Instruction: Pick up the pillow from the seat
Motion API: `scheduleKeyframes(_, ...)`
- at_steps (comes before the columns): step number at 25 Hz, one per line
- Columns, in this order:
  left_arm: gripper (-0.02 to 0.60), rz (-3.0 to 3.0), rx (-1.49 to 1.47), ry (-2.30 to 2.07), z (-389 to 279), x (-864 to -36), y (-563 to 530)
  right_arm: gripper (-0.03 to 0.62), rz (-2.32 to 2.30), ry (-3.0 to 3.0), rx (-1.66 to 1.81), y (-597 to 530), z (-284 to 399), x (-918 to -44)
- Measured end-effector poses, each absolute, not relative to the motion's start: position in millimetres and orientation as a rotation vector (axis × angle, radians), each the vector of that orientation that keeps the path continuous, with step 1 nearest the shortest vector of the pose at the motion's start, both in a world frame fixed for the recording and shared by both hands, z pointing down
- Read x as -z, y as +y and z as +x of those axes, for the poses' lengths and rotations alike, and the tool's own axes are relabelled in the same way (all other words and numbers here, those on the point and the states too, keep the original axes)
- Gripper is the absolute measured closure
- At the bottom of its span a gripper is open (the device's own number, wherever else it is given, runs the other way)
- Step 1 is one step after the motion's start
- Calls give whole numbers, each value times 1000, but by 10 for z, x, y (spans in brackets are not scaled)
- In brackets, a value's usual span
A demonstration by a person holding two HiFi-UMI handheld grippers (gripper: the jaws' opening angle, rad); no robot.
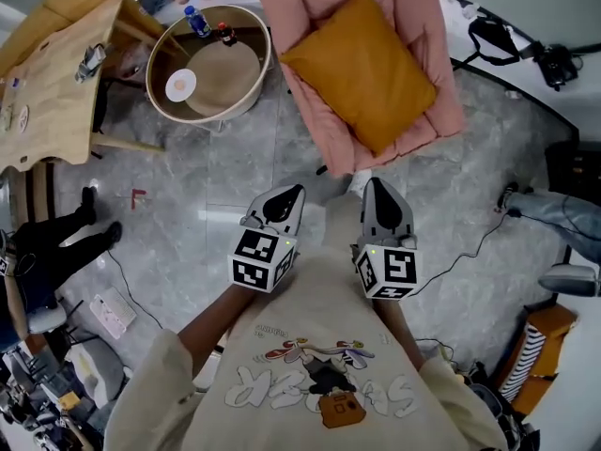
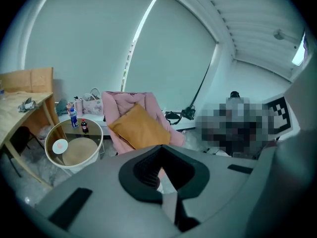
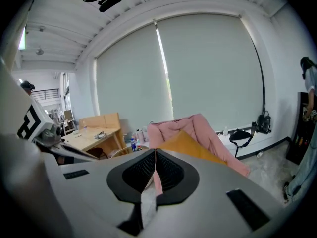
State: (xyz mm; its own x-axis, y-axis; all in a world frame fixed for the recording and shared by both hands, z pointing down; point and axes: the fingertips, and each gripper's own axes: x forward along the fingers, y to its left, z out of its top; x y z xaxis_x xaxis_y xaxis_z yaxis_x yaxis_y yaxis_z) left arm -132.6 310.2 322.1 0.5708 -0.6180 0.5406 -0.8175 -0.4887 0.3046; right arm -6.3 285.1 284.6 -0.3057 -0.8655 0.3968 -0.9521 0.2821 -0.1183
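Right up close, both tools are held at the person's chest, short of the seat's front edge: the left gripper (image 1: 289, 198) has its jaws pressed fully together with nothing between them, and the right gripper (image 1: 377, 191) is the same, pinched to a thin line and empty. A strip of bare floor (image 1: 310, 148) lies between their tips and the seat (image 1: 418, 17), so the reach has not begun. The orange pillow (image 1: 362, 69) lies in the middle of the seat, turned like a diamond, with one corner pointing at the seat's front edge and its back resting against the pink cushioning. The step in hand looks like the approach, and the first need is to spread both sets of jaws wide before arriving, because shut tips would only poke the fabric. The pillow is probably soft and floppy, so a good plan is one gripper on each side of that front corner, biting deep into the stuffing and not just the seam, then lifting both together so it does not sag or drag on the seat's arms. To the left of the seat stands a round table (image 1: 158, 97) with bottles (image 1: 197, 22), well clear of the path.
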Motion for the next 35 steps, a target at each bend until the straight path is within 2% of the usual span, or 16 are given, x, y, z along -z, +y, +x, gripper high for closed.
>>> scheduleKeyframes(9,577,2231,-547,-1208,-156,-3091,2014,572,1537,-2352,-568,1797,1023,-2923)
scheduleKeyframes(20,577,2165,-546,-1272,776,-3105,1211,572,1318,-2450,-530,926,1698,-3006)
scheduleKeyframes(26,577,2162,-526,-1258,871,-3197,944,572,1223,-2473,-502,598,1608,-3081)
scheduleKeyframes(35,577,2097,-470,-1305,474,-3409,490,572,1207,-2439,-515,106,1489,-3257)
